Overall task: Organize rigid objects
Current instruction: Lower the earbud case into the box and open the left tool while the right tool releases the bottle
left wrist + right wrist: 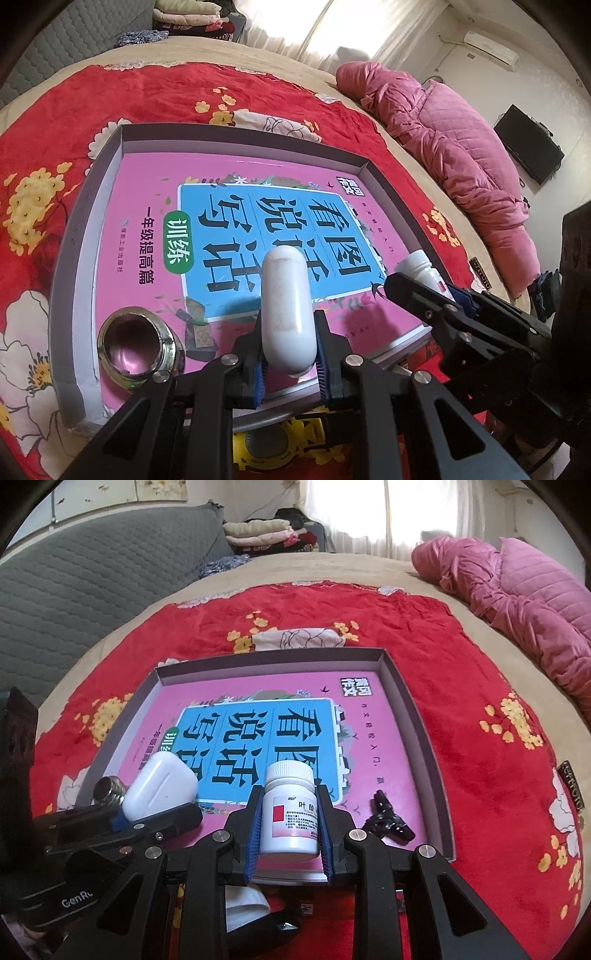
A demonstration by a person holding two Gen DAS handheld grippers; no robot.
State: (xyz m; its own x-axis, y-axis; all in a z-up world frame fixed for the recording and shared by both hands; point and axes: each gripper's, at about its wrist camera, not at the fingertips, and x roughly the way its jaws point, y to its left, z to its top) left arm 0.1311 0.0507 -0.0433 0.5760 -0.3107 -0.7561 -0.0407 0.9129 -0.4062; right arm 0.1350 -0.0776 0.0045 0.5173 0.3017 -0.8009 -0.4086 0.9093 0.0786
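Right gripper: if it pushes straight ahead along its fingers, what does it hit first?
Probably the pink book lying in the tray. The right gripper, shut on the white pill bottle, points over its cover; past that, the tray's far wall. Depth unclear.

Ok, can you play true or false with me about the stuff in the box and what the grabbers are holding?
1. The left gripper holds a white case. True.
2. The right gripper holds a red cup. False: it holds a white pill bottle with a white cap.
3. A pink book lies in the box. True.
4. The box sits on a bare wooden floor. False: it sits on a red flowered blanket.
5. A small black object lies on the book. True.
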